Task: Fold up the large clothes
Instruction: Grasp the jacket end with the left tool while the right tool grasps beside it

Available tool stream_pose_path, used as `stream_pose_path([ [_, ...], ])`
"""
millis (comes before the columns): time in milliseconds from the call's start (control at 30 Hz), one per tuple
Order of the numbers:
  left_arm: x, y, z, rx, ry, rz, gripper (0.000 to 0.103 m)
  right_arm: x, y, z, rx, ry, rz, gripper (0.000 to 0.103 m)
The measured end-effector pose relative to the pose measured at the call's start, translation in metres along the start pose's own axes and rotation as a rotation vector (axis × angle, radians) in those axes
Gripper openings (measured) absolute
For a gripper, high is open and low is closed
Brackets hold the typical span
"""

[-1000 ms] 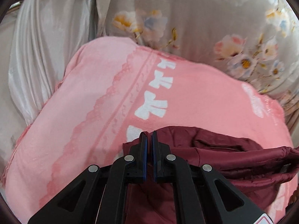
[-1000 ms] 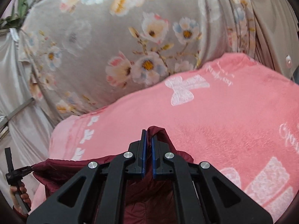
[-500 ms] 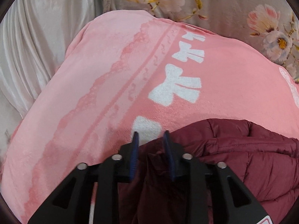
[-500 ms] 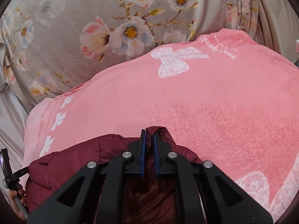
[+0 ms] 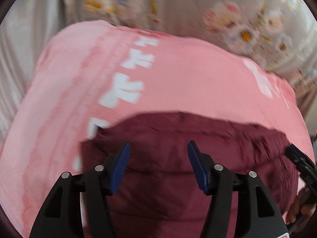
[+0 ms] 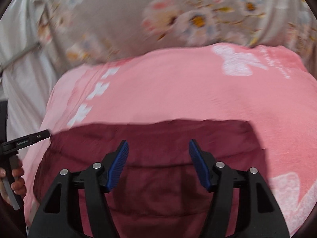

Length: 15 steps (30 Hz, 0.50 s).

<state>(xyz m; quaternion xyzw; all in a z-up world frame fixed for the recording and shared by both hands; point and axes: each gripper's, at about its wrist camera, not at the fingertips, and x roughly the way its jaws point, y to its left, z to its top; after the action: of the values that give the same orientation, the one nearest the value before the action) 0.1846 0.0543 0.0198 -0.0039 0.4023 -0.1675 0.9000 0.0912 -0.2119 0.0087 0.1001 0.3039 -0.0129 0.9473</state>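
A dark red padded jacket (image 5: 178, 138) lies flat on a pink blanket (image 5: 178, 75), its far edge folded straight across. My left gripper (image 5: 158, 150) hovers over the jacket's left part, jaws opening, pads clear of the cloth. In the right wrist view the same jacket (image 6: 158, 138) fills the lower half, and my right gripper (image 6: 158, 150) hangs above it, jaws also opening with nothing pinched between them. The right gripper's tip shows at the edge of the left view (image 5: 301, 164); the left gripper's tip shows in the right view (image 6: 27, 140), held by a hand (image 6: 17, 180).
The pink blanket (image 6: 178, 91) with white bows covers the bed. Behind it hangs a grey floral curtain (image 6: 138, 15), and pale plain drapes (image 5: 23, 49) stand at the left. Both views are blurred by motion.
Both grippers went from shut on the jacket's cloth to wide apart and let it go. The jacket now lies flatter, and both cameras pulled back from it.
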Motion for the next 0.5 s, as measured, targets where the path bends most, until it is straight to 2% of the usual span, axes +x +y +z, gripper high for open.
stream_pose_path([
  [100,0.019,-0.026,-0.012,0.045,0.042,-0.006,0.058,0.028,0.022,-0.001,-0.073,0.069,-0.040,0.054],
  [133,0.023,-0.031,-0.014,0.052,0.049,-0.009,0.058,0.038,0.025,0.001,-0.074,0.096,-0.047,0.043],
  [167,0.029,-0.036,-0.016,0.055,0.058,-0.009,0.058,0.044,0.024,0.002,-0.067,0.116,-0.058,0.028],
  [200,0.032,-0.038,-0.016,0.055,0.063,-0.008,0.058,0.052,0.022,0.004,-0.057,0.140,-0.063,0.019],
  [233,0.036,-0.040,-0.016,0.055,0.067,-0.004,0.058,0.055,0.020,0.007,-0.045,0.146,-0.060,0.004],
  [267,0.038,-0.041,-0.013,0.056,0.069,0.001,0.058,0.056,0.019,0.012,-0.032,0.136,-0.057,0.000],
  [400,0.042,-0.043,0.004,0.055,0.060,0.006,0.058,0.043,0.013,0.032,0.009,0.050,-0.045,0.000],
  [500,0.048,-0.045,0.017,0.046,0.050,0.009,0.058,0.050,0.009,0.042,0.022,0.033,-0.052,0.000],
])
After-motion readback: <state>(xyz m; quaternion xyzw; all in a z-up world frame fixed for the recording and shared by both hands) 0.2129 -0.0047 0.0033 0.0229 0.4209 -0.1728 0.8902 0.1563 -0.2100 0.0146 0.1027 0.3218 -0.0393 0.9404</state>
